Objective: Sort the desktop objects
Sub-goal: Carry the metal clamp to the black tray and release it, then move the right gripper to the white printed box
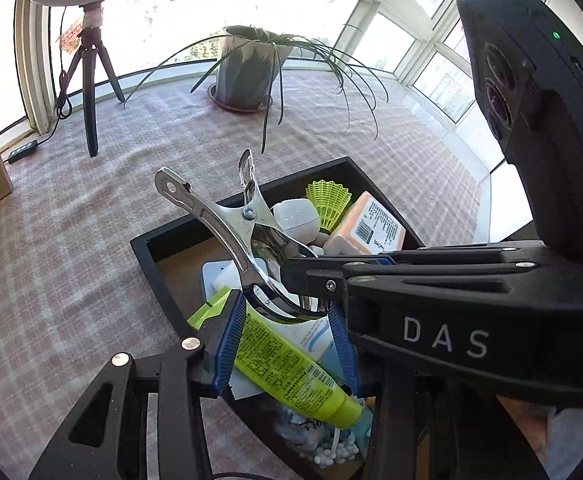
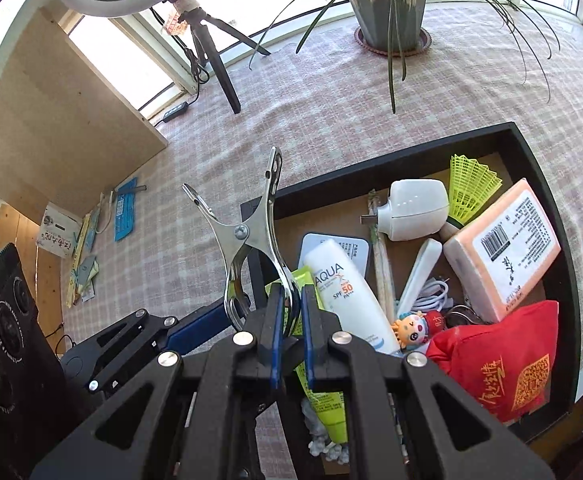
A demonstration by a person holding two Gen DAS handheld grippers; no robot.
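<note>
A large silver metal spring clamp (image 2: 251, 236) is held upright over the left edge of a black tray (image 2: 547, 184). My right gripper (image 2: 290, 312) is shut on the clamp's lower jaw end. In the left wrist view the clamp (image 1: 235, 220) stands between the two grippers, the right gripper's fingers (image 1: 311, 276) pinch it from the right, and my left gripper (image 1: 287, 320) is open around the clamp's lower end, above a lime-green tube (image 1: 287, 364). The tray holds a white sunscreen tube (image 2: 347, 292), a yellow shuttlecock (image 2: 471, 188), an orange box (image 2: 503, 244) and a red pouch (image 2: 503, 352).
A checked cloth (image 2: 331, 112) covers the table. A potted plant (image 2: 387, 4) stands at the back, a ring light tripod (image 2: 211, 48) at back left. A wooden board (image 2: 51, 128) and papers (image 2: 83, 256) lie at the left. A white charger (image 2: 415, 208) and cable (image 2: 435, 292) lie in the tray.
</note>
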